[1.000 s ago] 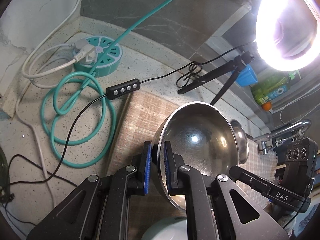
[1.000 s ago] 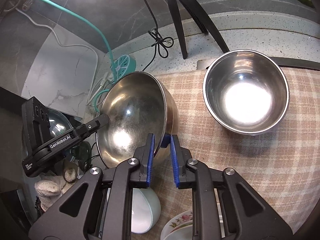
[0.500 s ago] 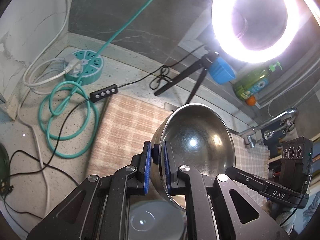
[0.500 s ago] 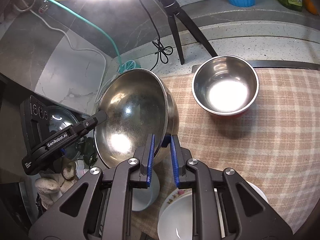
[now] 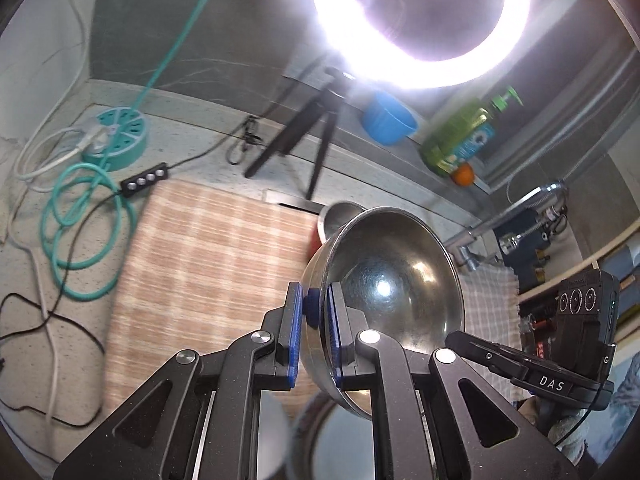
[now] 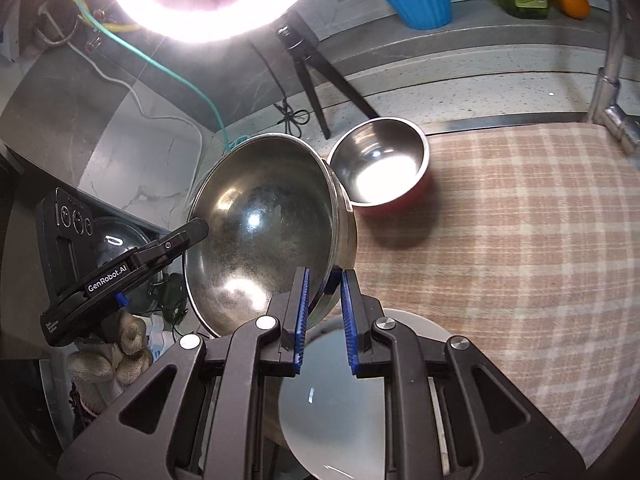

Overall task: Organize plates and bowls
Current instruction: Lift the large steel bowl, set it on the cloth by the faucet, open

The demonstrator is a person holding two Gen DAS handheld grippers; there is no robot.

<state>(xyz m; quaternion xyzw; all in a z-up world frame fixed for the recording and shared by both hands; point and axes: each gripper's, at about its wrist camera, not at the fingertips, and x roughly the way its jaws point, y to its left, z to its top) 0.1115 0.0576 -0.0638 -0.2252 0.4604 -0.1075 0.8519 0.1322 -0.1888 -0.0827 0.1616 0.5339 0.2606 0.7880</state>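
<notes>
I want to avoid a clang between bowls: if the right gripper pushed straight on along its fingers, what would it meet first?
Probably the small steel bowl on the checked mat, which the held large steel bowl would likely reach before the right gripper itself; depth is uncertain.

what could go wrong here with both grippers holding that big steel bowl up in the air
1. The large steel bowl hangs tilted, pinched only at its thin rim by the left gripper and right gripper; smooth metal could slip out.
2. If it drops, it would likely hit the white dish right below.
3. Its far rim sits close to the small red-sided steel bowl; swinging that way could knock it.
</notes>
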